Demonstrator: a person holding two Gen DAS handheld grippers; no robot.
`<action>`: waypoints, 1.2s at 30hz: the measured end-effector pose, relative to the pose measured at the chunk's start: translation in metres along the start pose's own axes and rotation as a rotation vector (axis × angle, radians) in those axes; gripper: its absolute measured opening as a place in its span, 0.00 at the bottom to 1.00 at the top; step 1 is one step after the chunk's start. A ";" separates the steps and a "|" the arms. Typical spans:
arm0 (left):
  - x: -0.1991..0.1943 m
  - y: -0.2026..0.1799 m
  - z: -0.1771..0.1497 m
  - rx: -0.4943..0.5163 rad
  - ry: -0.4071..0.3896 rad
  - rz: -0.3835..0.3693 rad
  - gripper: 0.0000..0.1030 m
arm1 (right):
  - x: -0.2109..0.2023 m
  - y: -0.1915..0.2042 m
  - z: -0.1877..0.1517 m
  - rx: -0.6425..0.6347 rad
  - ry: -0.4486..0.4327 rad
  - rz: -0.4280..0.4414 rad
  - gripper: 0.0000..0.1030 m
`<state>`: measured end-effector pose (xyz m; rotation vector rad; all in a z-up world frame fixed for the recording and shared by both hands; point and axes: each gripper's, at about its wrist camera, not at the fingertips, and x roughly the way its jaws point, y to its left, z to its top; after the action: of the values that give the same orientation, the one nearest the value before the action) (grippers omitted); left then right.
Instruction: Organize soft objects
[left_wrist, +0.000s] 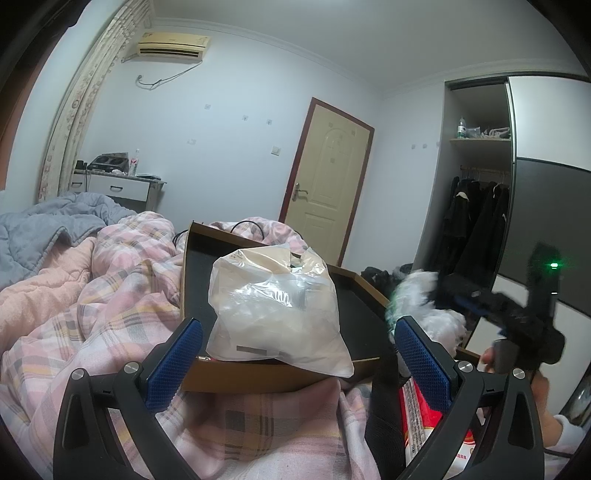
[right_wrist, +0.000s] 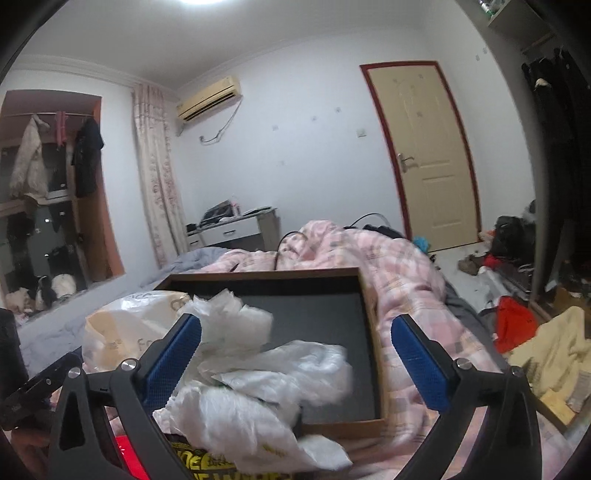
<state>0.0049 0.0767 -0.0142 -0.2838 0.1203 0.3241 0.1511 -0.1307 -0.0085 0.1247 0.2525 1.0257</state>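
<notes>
A brown box with a black inside (left_wrist: 354, 302) (right_wrist: 317, 317) lies on the pink plaid quilt. A clear plastic bag with beige contents (left_wrist: 275, 310) (right_wrist: 122, 332) rests on the box's near rim. My left gripper (left_wrist: 295, 354) is open, with the bag between and beyond its blue pads, not gripped. My right gripper (right_wrist: 295, 354) is open; crumpled white plastic bags (right_wrist: 266, 376) lie loose between its fingers, over the box's near corner. In the left wrist view the right gripper (left_wrist: 517, 317) shows blurred at right beside the white bags (left_wrist: 424, 302).
A red and white packet (left_wrist: 424, 421) lies under the left gripper's right finger. A yellow-black packet (right_wrist: 221, 461) sits below the white bags. The pink plaid quilt (left_wrist: 110, 295) and a grey blanket (left_wrist: 44, 229) cover the bed. Clothes litter the floor (right_wrist: 517, 321) at right.
</notes>
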 end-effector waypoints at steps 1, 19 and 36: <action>0.001 0.000 0.000 0.000 0.000 -0.001 1.00 | -0.010 -0.002 0.001 0.000 -0.024 0.010 0.99; 0.002 0.001 0.000 0.002 0.000 0.000 1.00 | 0.028 0.016 -0.019 -0.109 0.305 0.029 0.99; 0.003 0.004 0.000 0.002 0.005 -0.002 1.00 | 0.056 0.006 -0.034 -0.030 0.478 0.047 1.00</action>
<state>0.0060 0.0810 -0.0158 -0.2824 0.1254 0.3215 0.1648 -0.0805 -0.0484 -0.1463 0.6700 1.0961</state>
